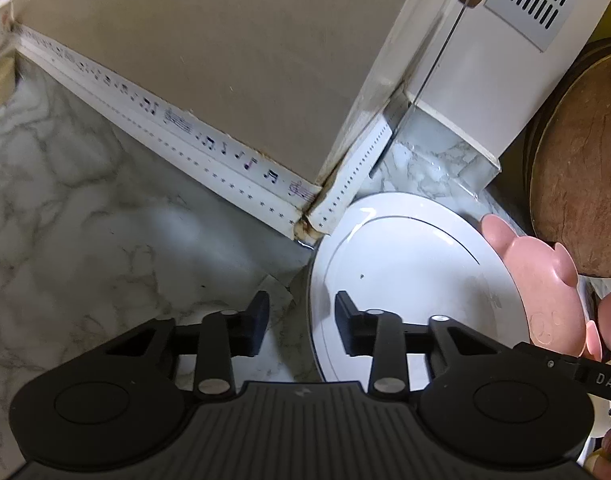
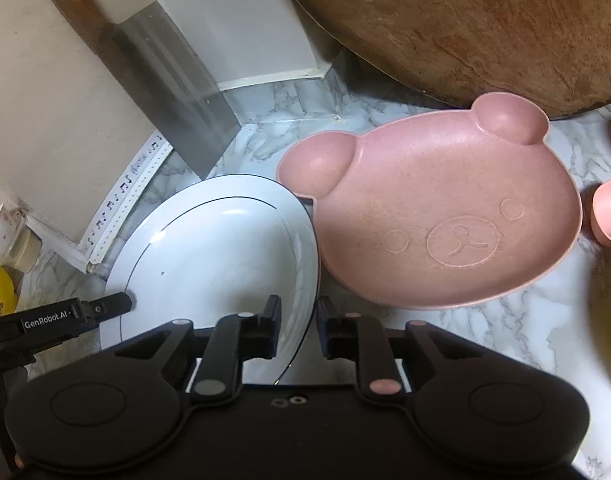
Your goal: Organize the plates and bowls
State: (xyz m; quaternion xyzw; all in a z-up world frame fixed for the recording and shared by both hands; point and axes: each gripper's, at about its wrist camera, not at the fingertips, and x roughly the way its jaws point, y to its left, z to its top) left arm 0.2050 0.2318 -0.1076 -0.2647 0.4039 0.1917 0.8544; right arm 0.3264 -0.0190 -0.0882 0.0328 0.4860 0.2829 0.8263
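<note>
Both grippers' fingers straddle the white plate: left gripper on its left rim, right gripper on its right rim, beside the pink bear plate; whether either set actually pinches, you cannot tell.

We see open marble counter left of the white plate. The wall corner hems the plate's far rim. A cleaver leans just behind it. The pink bear plate touches its right edge; a wooden board blocks behind that.
</note>
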